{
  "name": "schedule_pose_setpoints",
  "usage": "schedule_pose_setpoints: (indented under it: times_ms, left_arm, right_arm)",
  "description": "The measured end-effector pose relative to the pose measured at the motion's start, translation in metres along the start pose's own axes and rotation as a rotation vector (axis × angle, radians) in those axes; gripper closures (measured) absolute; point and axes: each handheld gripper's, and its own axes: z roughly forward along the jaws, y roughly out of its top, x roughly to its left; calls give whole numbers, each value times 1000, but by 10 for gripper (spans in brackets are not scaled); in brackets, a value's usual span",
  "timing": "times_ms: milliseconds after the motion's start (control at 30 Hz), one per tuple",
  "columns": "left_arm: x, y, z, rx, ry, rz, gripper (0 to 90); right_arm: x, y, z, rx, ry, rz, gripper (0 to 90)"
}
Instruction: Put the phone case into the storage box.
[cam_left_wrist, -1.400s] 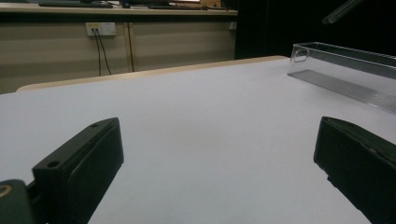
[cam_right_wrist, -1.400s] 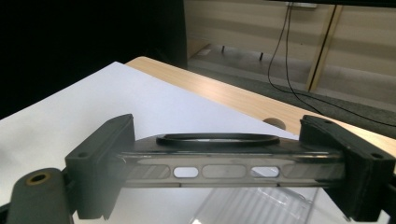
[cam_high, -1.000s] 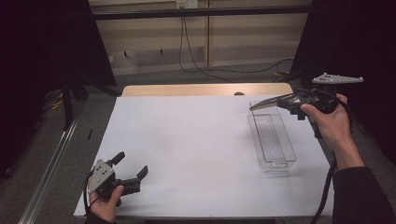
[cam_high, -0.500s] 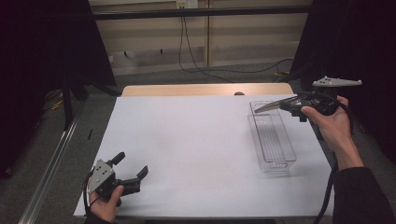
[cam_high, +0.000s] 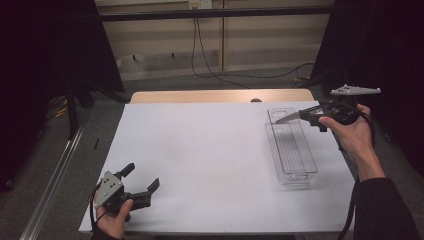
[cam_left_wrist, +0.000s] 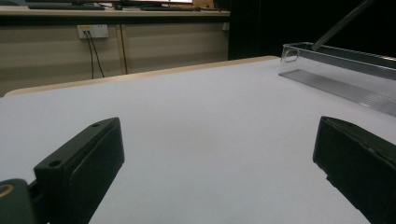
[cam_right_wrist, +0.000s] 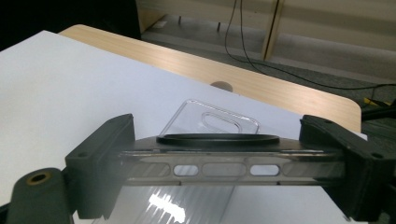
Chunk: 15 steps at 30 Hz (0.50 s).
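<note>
The right tool (cam_high: 306, 116) is clamped on what looks like a flat metal utensil (cam_right_wrist: 233, 169), just above the clear tray (cam_high: 292, 150); the left tool (cam_high: 141, 185) rests apart on the surface (cam_high: 200, 160).

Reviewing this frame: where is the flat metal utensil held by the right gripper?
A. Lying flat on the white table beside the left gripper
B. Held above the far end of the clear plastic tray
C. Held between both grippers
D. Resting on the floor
B: the right gripper is shut on the flat metal utensil, whose tip reaches over the far end of the clear plastic tray; the left gripper is open, near the table's front edge.
</note>
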Motion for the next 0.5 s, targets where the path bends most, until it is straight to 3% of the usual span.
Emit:
schedule_pose_setpoints:
  times_ms: [500]
  left_arm:
    - [1,-1,2,15,-4,2,20]
  right_arm:
    - [0,-6,14,18,-33,28,115]
